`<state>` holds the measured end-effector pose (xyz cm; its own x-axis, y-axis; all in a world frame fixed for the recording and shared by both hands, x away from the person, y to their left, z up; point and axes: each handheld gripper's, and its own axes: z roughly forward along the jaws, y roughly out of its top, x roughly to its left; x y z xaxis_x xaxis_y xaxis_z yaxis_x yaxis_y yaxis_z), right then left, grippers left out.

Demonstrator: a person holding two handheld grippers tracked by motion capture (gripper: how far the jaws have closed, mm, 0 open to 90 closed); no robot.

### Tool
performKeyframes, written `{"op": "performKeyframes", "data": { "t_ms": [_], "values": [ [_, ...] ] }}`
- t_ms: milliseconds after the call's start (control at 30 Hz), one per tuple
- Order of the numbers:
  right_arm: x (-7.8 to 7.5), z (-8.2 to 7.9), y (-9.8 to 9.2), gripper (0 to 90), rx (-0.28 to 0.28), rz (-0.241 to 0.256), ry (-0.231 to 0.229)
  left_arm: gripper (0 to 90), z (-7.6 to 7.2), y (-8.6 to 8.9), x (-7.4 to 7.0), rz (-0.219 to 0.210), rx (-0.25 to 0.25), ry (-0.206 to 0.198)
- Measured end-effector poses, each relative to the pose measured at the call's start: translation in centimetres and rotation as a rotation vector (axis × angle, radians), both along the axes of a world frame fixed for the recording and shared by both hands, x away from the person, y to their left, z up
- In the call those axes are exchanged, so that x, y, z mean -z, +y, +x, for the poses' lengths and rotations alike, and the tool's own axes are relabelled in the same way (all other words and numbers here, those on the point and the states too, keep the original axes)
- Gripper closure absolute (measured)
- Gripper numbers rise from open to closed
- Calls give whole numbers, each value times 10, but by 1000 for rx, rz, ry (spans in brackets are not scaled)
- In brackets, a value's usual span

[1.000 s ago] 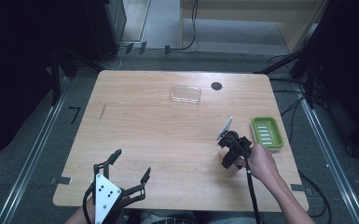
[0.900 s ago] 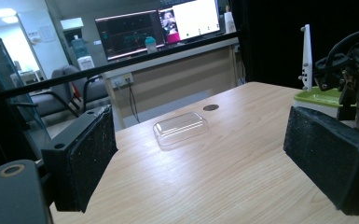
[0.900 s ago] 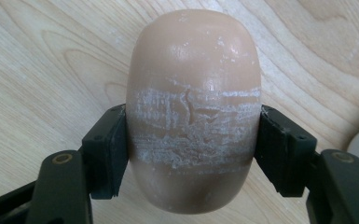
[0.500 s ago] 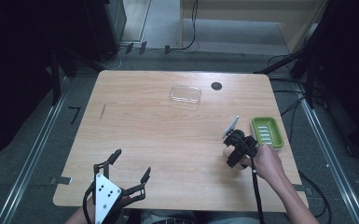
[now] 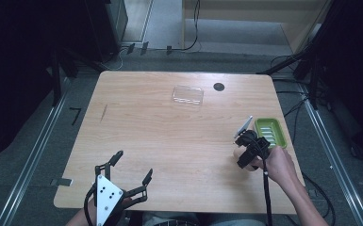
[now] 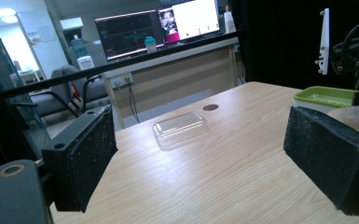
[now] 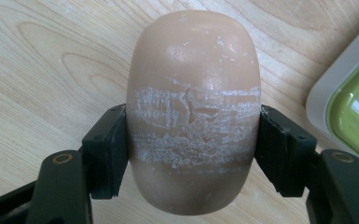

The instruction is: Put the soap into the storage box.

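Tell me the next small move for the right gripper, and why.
Probably carry the soap bar the short way over to the green soap dish and lower it in. The right gripper has its jaws closed on the bar's scuffed middle, and the dish sits open right beside it. The clear lid lies apart at the table's far side, and the left gripper hangs open, idle.

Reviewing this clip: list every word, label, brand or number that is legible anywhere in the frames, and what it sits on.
None can be read.
Monitors behind the table: text and graphics show on the screens, too small and blurred to read.
Wall notices: too blurred.
Soap bar in the right tongs: scuffed white, no lettering seen.
Green soap dish and clear lid: no label seen.
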<state>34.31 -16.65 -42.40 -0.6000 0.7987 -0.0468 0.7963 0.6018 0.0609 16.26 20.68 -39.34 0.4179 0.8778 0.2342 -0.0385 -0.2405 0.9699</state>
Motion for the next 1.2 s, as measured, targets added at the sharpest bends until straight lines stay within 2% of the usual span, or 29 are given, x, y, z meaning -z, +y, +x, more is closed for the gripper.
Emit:
{"op": "performKeyframes", "data": {
  "t_ms": [1200],
  "values": [
    [-7,3,-50,339,118,-3,-17,99,0,0,0,-3,-1,0]
  ]
}}
